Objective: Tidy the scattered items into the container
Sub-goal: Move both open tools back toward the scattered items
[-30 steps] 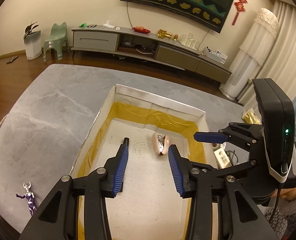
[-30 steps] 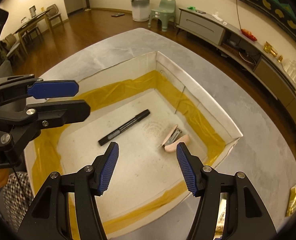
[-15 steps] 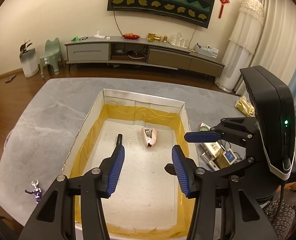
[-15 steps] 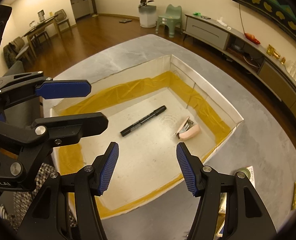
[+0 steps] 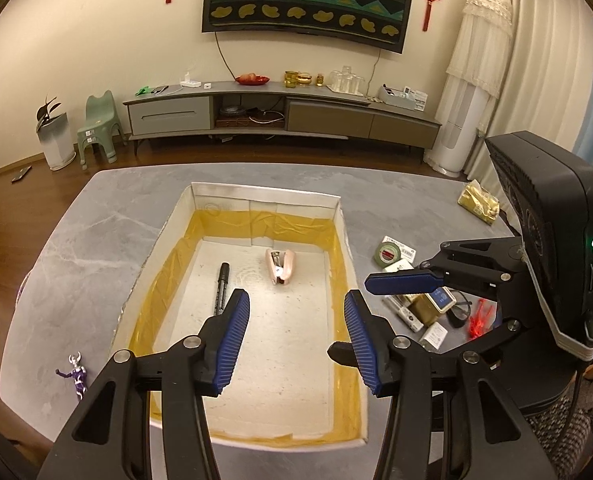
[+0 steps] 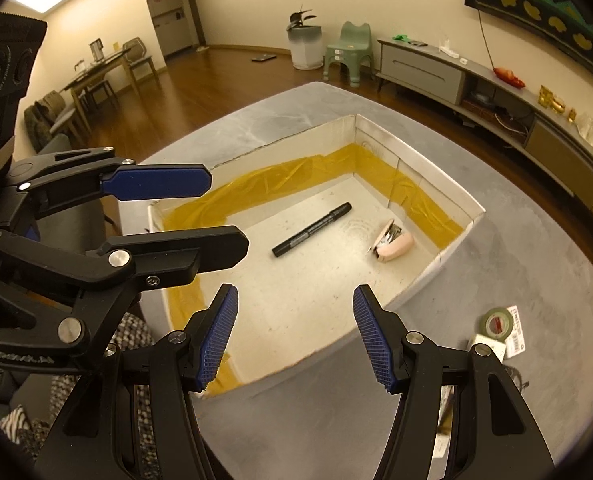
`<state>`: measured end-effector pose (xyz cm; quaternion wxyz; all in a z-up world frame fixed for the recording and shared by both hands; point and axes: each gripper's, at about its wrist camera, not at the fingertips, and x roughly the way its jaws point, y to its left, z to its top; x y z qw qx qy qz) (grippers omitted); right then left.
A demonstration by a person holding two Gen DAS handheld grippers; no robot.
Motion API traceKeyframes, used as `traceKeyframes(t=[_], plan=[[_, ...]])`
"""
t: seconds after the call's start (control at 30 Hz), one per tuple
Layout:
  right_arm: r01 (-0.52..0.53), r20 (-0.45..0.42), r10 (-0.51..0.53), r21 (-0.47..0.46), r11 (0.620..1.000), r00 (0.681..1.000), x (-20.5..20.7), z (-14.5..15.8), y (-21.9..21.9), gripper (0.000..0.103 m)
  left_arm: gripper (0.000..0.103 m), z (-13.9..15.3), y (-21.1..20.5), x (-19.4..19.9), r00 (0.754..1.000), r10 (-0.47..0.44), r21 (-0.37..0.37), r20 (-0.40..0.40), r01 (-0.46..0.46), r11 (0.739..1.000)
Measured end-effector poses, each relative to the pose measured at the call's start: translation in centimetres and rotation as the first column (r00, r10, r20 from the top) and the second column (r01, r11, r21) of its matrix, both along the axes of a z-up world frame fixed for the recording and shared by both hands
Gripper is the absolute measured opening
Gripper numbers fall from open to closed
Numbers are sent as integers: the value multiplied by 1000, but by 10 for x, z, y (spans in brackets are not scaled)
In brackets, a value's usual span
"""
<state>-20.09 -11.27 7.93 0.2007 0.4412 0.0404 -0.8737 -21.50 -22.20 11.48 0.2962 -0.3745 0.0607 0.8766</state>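
Note:
A white cardboard box [image 5: 264, 194] lined with yellow tape sits on the grey table. Inside it lie a black marker [image 5: 221, 288] and a pink stapler [image 5: 280, 266], also seen as marker [image 6: 312, 230] and stapler [image 6: 392, 242]. My left gripper [image 5: 295, 294] hangs open and empty above the box's near half. My right gripper [image 6: 295, 292] is open and empty over the box's near right corner. On the table lie a purple figurine [image 5: 74, 374], a green tape roll [image 5: 388, 251], a pile of small boxes [image 5: 420, 308] and a red item [image 5: 480, 314].
A gold packet [image 5: 478, 202] lies at the table's far right. The tape roll [image 6: 498, 322] sits right of the box. The left gripper [image 6: 228, 210] reaches in from the left over the box edge. A TV cabinet [image 5: 280, 112] stands behind the table.
Both grippers have drawn back and up from the box, staying open and empty. More of the table shows, with the item pile on the right. Marker and stapler have not moved.

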Motion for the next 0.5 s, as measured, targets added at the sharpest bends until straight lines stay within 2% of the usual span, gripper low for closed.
traceKeyframes(t=[0.1, 0.5], plan=[[3, -2, -3, -21, 1000, 1000, 12, 1, 5, 64, 55, 1, 4, 10, 1000, -7, -3, -2, 7, 1000], [-5, -17, 4, -78, 997, 1000, 63, -2, 31, 64, 56, -7, 30, 53, 999, -46, -41, -16, 46, 998]])
